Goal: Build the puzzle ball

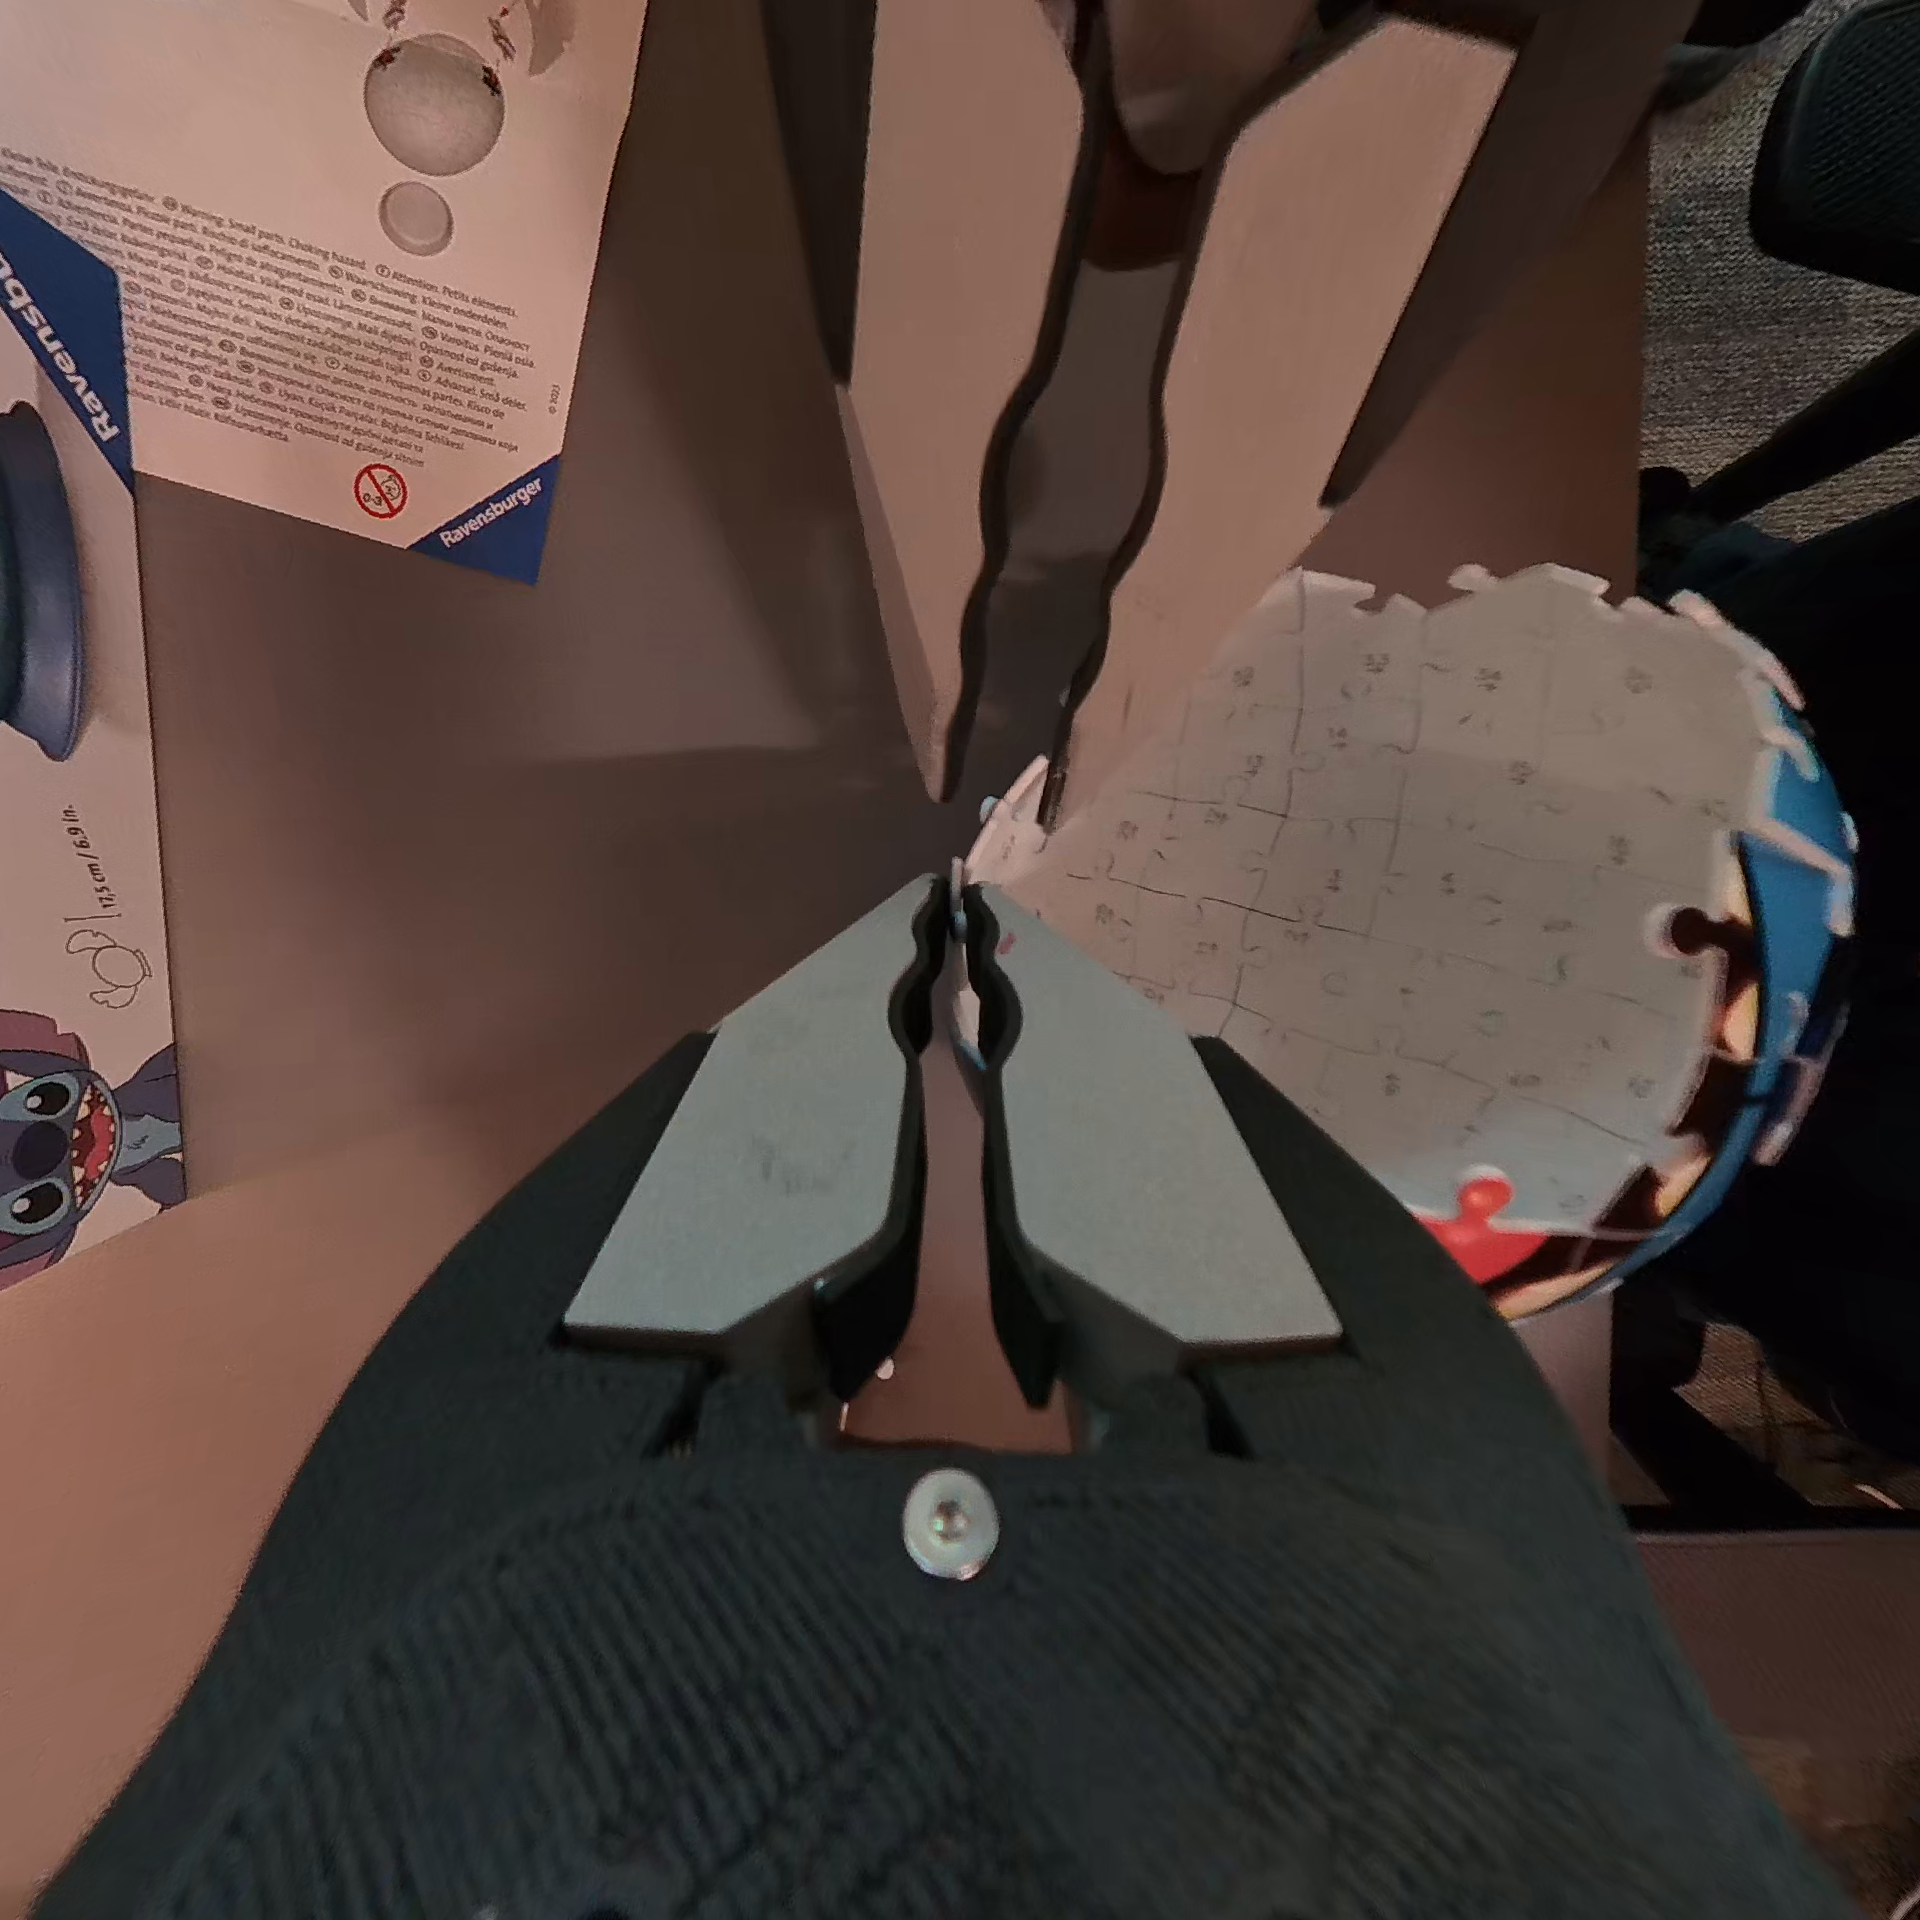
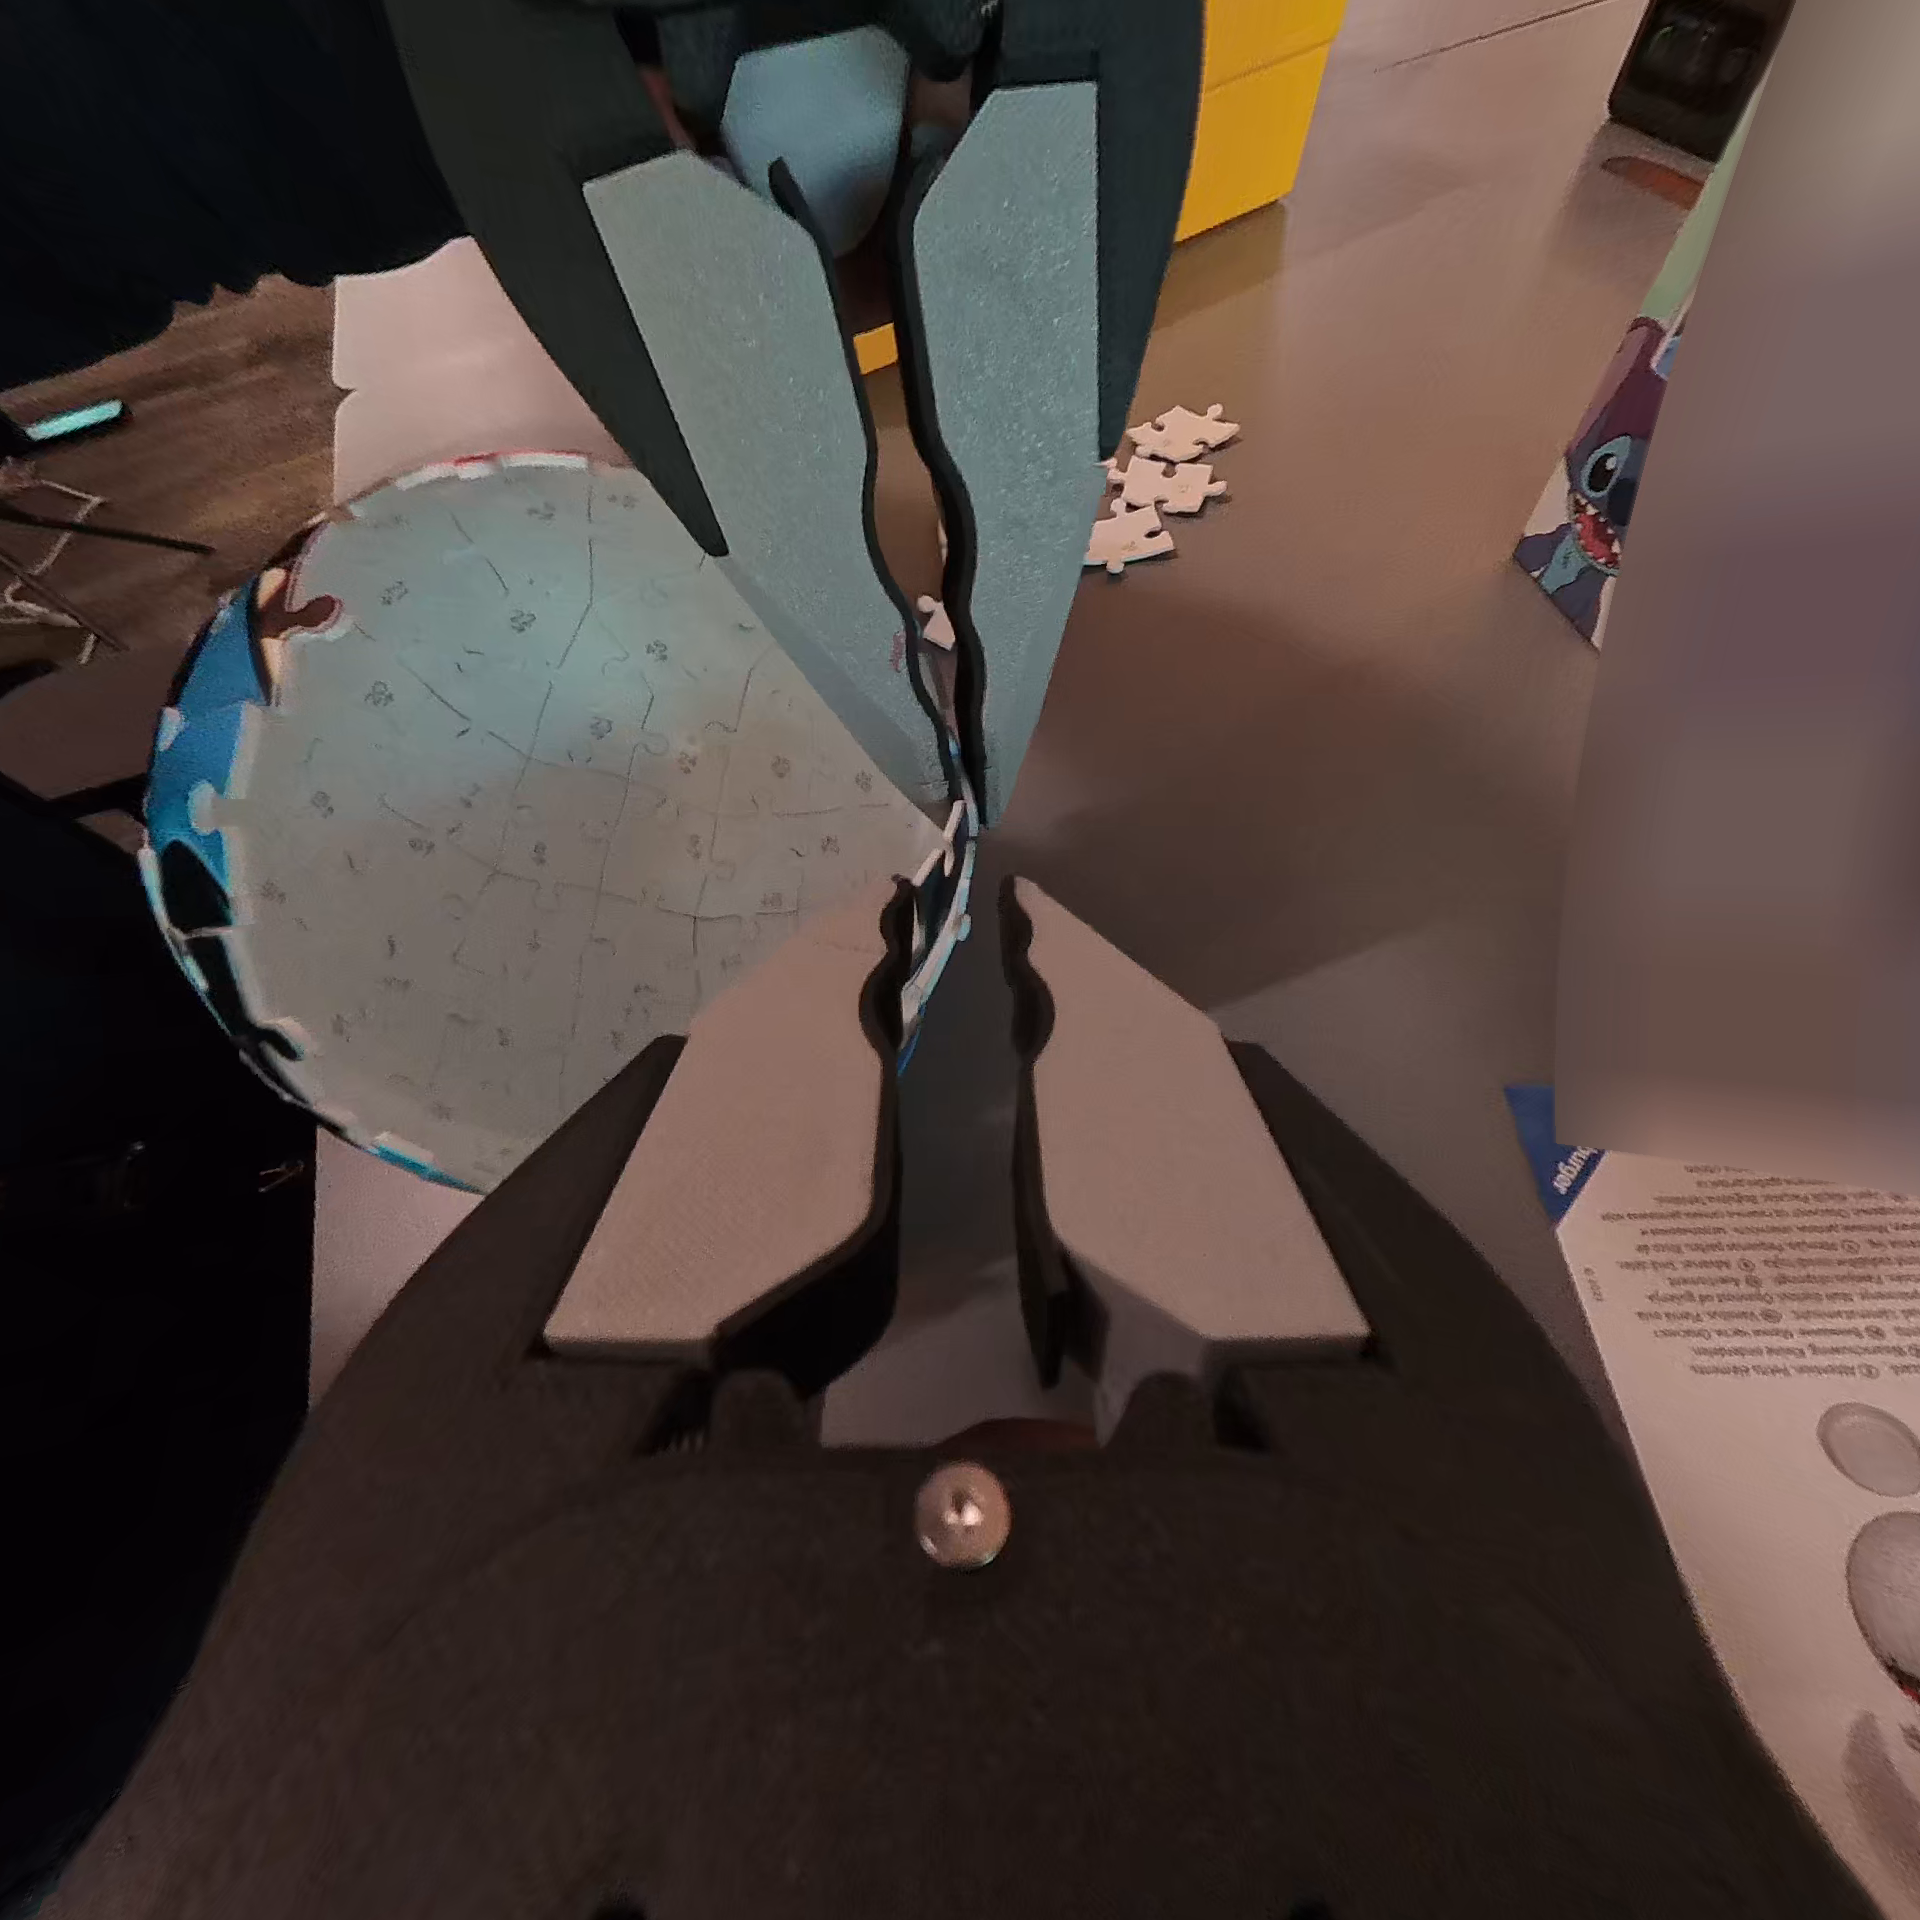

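Observation:
The puzzle ball (image 1: 1403,883) is a half-built shell lying on its side, with a white numbered inside and a blue, red and black printed outside. It also shows in the right wrist view (image 2: 499,810). My left gripper (image 1: 958,899) is shut on the shell's near rim, and shows from above in the right wrist view (image 2: 964,805). My right gripper (image 2: 954,891) is open, its jaws standing on either side of the same rim just beside the left gripper. The rim rests against its left finger. It comes in from the top of the left wrist view (image 1: 995,805).
Several loose white pieces (image 2: 1164,478) lie on the brown table beyond the grippers. A printed instruction sheet (image 1: 312,260) (image 2: 1766,1351), the puzzle box with a blue cartoon figure (image 1: 73,1122) (image 2: 1600,488), a dark blue stand (image 1: 31,582) and a yellow box (image 2: 1257,114) surround them. The grippers are tip to tip, or close to it.

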Available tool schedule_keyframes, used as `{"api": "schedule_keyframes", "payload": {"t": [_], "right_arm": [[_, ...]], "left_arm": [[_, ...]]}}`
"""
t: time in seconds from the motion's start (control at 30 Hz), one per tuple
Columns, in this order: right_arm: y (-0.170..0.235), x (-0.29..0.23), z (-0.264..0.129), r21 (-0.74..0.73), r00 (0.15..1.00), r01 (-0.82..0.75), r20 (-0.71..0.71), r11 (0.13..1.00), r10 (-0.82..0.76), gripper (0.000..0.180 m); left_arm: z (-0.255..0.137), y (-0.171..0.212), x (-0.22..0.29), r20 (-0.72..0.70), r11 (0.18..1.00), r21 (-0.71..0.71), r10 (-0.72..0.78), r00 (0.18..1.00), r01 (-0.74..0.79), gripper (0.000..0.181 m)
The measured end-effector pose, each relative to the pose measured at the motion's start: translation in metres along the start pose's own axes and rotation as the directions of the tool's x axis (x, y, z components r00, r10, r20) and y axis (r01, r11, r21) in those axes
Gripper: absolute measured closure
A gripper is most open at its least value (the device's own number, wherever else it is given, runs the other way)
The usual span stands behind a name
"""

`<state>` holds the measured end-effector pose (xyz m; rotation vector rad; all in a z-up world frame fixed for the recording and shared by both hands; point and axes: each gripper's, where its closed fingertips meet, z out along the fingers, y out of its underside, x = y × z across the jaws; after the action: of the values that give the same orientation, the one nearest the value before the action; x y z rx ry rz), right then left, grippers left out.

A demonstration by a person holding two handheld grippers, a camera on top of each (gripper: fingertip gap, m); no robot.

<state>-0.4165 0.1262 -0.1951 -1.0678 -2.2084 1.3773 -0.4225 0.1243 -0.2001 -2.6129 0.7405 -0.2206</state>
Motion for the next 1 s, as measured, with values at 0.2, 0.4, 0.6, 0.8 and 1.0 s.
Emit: {"api": "schedule_keyframes", "payload": {"t": [0.2,0.4,0.6,0.8,1.0], "right_arm": [[0.005,0.0,0.007,-0.021,1.0,0.014,0.009,1.0,-0.014,0.179],[0.003,-0.002,0.006,0.015,0.999,-0.003,0.044,1.0,0.003,0.18],[-0.002,-0.002,0.004,0.043,0.998,-0.029,0.061,0.999,0.027,0.18],[-0.005,0.001,0.0,0.049,0.999,-0.035,0.04,0.998,0.033,0.18],[-0.006,-0.001,0.002,0.043,0.998,-0.039,0.047,0.998,0.037,0.18]], "left_arm": [[0.001,0.002,0.0,0.011,1.0,-0.002,-0.002,1.0,0.002,0.179],[-0.002,0.003,-0.001,-0.007,1.0,0.022,0.0,1.0,0.0,0.167],[-0.007,-0.002,0.0,-0.06,0.998,0.062,0.023,0.998,-0.019,0.164],[-0.027,-0.012,-0.007,-0.031,0.989,0.137,0.055,0.998,-0.05,0.165],[-0.038,-0.021,-0.007,0.001,0.977,0.205,0.064,0.998,-0.063,0.164]]}}
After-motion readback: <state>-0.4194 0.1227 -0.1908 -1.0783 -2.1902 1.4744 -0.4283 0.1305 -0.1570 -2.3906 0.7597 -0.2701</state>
